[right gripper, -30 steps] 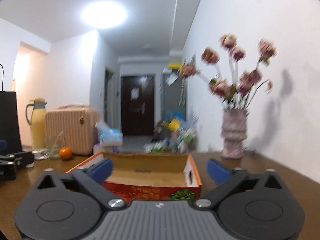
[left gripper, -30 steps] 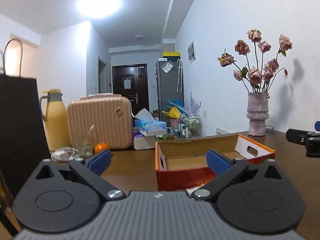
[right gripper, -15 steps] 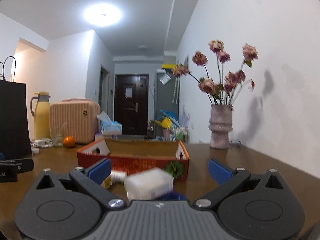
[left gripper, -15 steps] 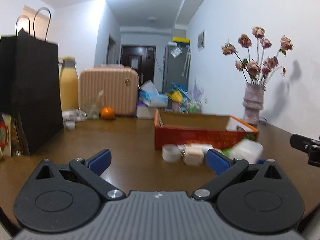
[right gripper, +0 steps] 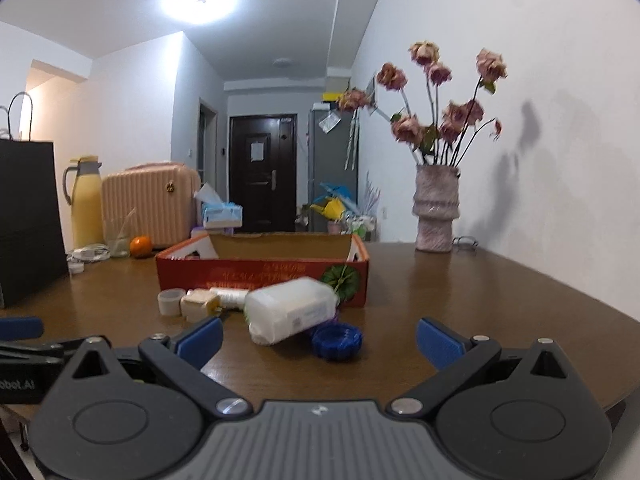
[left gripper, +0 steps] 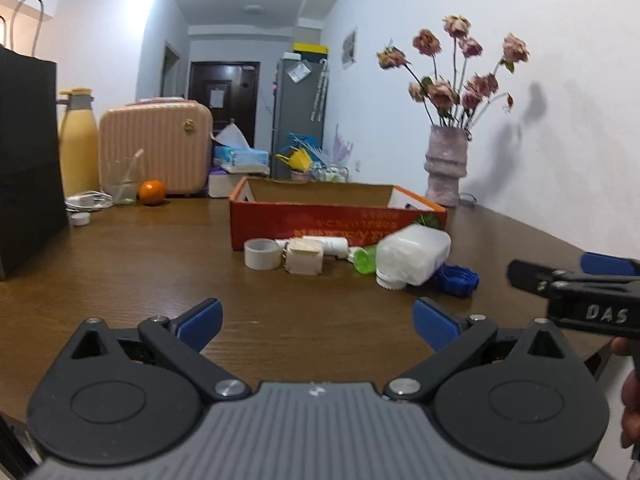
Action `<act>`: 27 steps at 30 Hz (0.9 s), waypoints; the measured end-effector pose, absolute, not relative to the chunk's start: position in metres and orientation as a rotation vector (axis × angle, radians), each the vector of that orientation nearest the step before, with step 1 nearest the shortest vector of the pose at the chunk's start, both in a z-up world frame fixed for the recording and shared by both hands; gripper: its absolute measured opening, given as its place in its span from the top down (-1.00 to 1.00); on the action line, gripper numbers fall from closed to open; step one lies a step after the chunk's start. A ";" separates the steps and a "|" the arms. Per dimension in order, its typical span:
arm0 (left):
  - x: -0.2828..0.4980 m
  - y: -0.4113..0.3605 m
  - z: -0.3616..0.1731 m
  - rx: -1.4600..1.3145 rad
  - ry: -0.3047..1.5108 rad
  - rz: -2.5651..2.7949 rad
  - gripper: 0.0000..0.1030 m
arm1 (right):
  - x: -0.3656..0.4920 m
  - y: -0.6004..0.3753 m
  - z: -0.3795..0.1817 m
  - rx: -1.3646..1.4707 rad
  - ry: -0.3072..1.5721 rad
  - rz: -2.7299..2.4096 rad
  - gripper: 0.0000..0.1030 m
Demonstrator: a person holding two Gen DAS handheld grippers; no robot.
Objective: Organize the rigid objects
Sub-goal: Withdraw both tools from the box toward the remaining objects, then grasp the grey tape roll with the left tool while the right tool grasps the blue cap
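Both grippers, left (left gripper: pixel 316 322) & right (right gripper: pixel 318 338), wide, empty. Bottle (right gripper: pixel 290 308) lies w/ cap (right gripper: pixel 337 342), tape (left gripper: pixel 262 253) before box (right gripper: pixel 262 278). Risk: bottle rolls if pinched off-centre.

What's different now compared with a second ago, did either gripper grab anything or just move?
Both open grippers, left and right, pulled back from the red cardboard box, bringing into view the loose items in front of it: white plastic bottle, blue ribbed cap, roll of white tape. Nothing was grasped or released. The box, the vase of dried roses and the pink suitcase stayed put.
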State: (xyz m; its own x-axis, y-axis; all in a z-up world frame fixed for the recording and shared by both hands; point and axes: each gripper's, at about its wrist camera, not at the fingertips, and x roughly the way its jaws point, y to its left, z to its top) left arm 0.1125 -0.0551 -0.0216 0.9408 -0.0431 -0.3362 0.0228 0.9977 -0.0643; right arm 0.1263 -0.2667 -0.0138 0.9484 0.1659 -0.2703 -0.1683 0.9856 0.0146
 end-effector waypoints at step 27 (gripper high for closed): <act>0.305 0.013 -0.034 0.022 0.572 0.006 -0.49 | 0.265 -0.278 -0.045 -0.036 0.562 0.174 -0.39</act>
State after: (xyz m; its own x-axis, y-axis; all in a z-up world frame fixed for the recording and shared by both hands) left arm 0.3051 0.0135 -0.0338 0.8408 0.0115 -0.5412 0.0007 0.9997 0.0224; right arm 0.2652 -0.2775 -0.0453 0.8317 0.1543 -0.5334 -0.1739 0.9847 0.0137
